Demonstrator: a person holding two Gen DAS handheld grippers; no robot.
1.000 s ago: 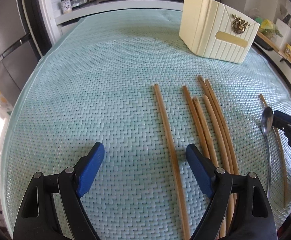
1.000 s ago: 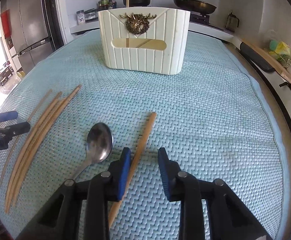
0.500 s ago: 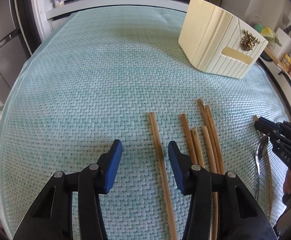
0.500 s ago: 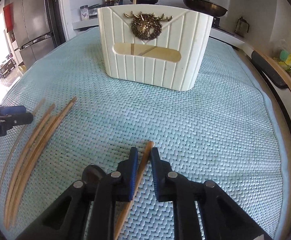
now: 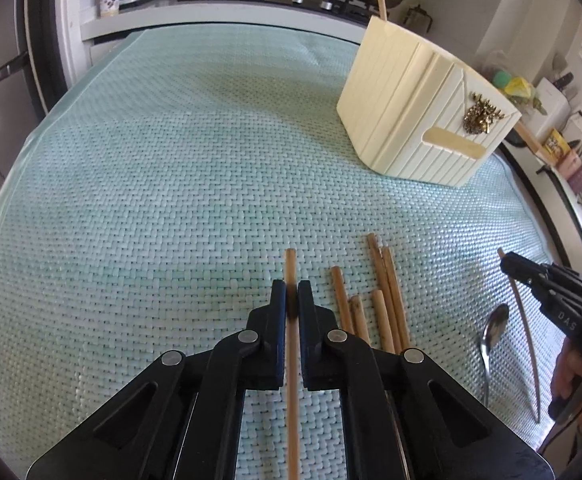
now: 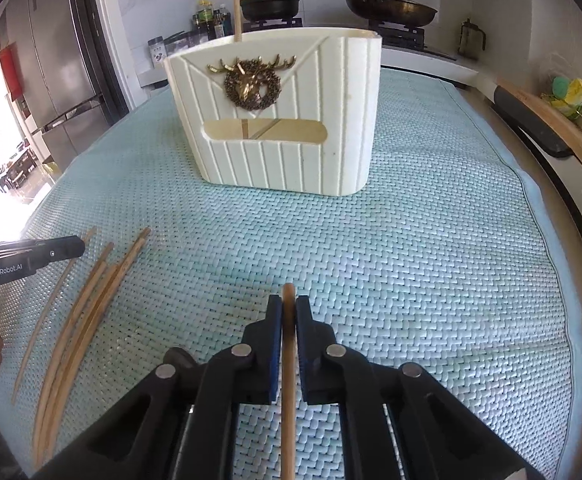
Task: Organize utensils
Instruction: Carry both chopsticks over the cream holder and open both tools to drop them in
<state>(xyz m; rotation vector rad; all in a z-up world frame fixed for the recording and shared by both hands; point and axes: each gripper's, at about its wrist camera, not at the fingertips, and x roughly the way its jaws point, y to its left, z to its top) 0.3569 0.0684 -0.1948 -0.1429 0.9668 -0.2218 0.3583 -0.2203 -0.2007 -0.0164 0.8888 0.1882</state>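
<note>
Now left tongs (image 5: pixel 292 300) and right tongs (image 6: pixel 288 312) each pinch one chopstick (image 5: pixel 291 268) near its tip; long overhang may pivot, missing the holder (image 6: pixel 279 120)

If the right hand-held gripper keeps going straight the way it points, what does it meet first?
Probably the cream utensil holder. The right hand-held gripper, shut on a chopstick, points at its front; only bare green mat lies between. Depth is uncertain.
</note>
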